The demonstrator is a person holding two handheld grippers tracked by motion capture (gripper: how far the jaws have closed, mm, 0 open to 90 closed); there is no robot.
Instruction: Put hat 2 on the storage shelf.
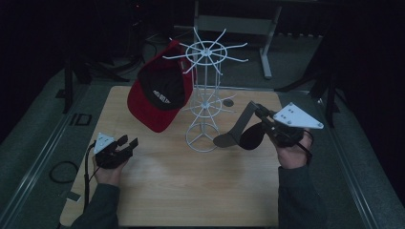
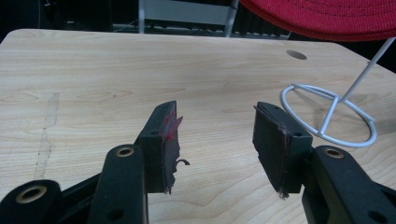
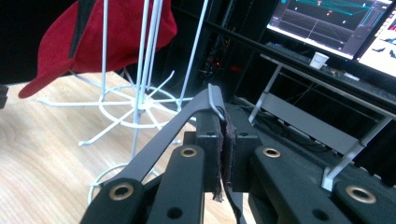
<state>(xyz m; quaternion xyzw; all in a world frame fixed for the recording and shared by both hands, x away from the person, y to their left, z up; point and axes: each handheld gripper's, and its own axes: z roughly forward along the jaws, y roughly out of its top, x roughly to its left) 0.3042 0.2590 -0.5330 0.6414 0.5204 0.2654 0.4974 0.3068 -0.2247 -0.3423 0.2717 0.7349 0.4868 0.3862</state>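
The right gripper [image 1: 260,113] pinches the strap of a grey-and-black fabric cap [image 1: 241,133] beside the white wire rack [image 1: 205,95], where a red-and-black cap [image 1: 160,98] hangs. The left gripper [image 2: 217,140] rests spread over the pale wooden table [image 2: 93,79].

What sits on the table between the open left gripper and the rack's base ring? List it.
Nothing: in the left gripper view, only bare wooden table lies between the left gripper and the white wire rack. The high view agrees.

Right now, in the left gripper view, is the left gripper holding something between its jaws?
No: the left gripper is open, its jaws stand apart and only the bare wooden table shows in the gap between them.
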